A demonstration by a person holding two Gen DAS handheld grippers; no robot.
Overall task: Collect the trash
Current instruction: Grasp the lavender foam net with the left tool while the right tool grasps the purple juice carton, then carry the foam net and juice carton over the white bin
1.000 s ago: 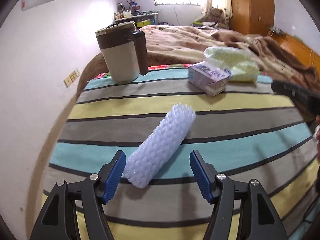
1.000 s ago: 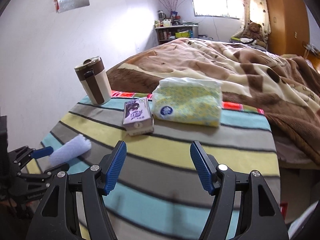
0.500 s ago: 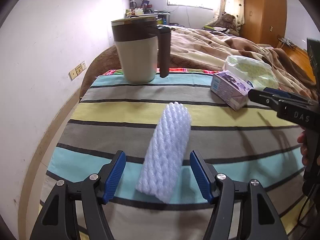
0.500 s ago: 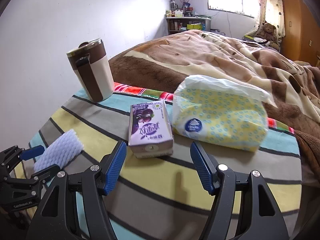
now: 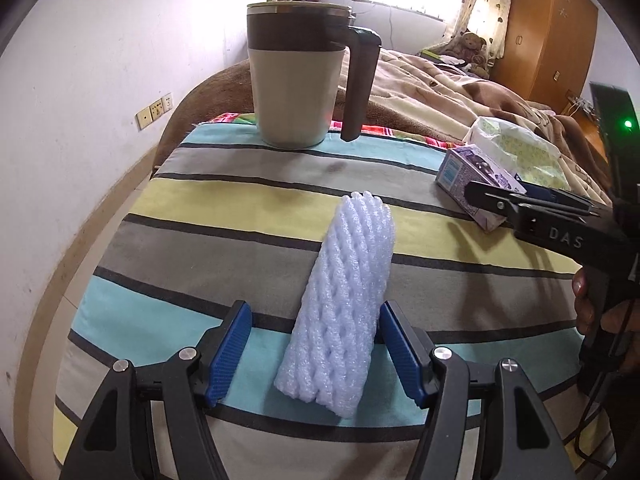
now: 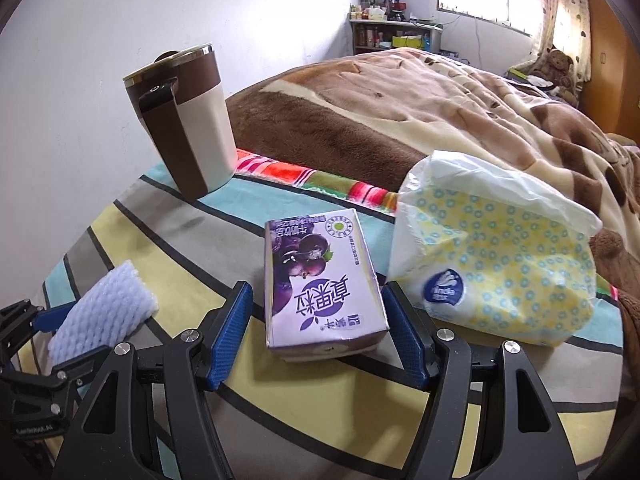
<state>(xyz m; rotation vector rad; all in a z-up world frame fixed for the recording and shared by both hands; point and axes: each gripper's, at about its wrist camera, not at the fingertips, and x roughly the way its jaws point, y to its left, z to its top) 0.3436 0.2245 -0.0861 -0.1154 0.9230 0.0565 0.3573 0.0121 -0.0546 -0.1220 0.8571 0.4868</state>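
Observation:
A white foam net sleeve (image 5: 344,300) lies on the striped tablecloth (image 5: 192,240), its near end between the blue pads of my left gripper (image 5: 316,344). The left gripper is open, with a clear gap on the left side and the right pad close beside the foam. A purple drink carton (image 6: 320,288) lies flat between the pads of my right gripper (image 6: 316,336), which is open too, with a gap at its left pad. The carton (image 5: 476,184) and the right gripper (image 5: 532,208) show at the right of the left wrist view. The foam sleeve (image 6: 104,312) shows at the lower left of the right wrist view.
A beige and brown lidded mug (image 5: 296,80) stands at the table's far left. A yellow-dotted tissue pack (image 6: 500,264) lies right beside the carton. A bed with a brown blanket (image 6: 400,100) runs behind the table. A white wall is at the left. A hand (image 5: 588,308) holds the right gripper.
Both grippers moved forward and down. The foam sleeve now reaches between the left pads, and the carton, earlier well ahead, now lies between the right pads. Neither gripper's opening changed.

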